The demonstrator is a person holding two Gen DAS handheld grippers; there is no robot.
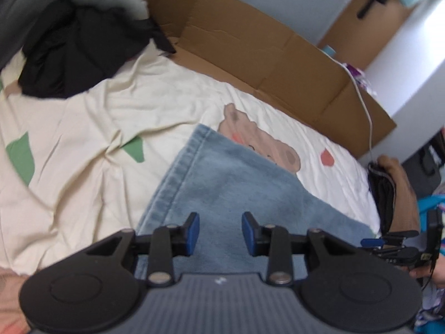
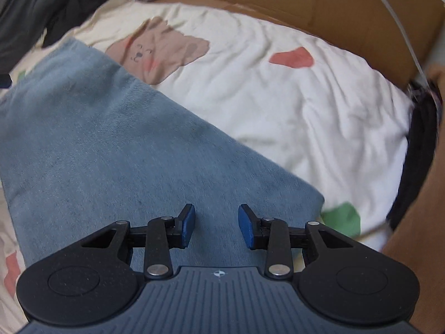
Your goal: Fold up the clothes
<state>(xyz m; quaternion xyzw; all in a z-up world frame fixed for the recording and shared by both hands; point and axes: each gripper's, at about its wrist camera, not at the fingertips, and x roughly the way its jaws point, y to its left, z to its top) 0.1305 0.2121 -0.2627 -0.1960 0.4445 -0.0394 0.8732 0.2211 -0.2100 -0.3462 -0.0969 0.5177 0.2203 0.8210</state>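
The left gripper (image 1: 220, 233) hovered with its blue pads apart and nothing between them, above the near part of the light-blue jeans (image 1: 222, 189); the right gripper (image 2: 216, 226) likewise stood parted and empty over the same denim. The jeans lay flat on a cream bedsheet (image 2: 319, 117) printed with a bear (image 2: 158, 50). Beyond the sheet stood brown cardboard (image 1: 264, 64), with a heap of dark clothes (image 1: 78, 50) at the far left.

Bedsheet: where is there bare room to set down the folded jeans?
Free: the sheet between the denim and cardboard, around the bear print. Also left of the denim in the left wrist view. Crowded: the dark clothes pile at far left.
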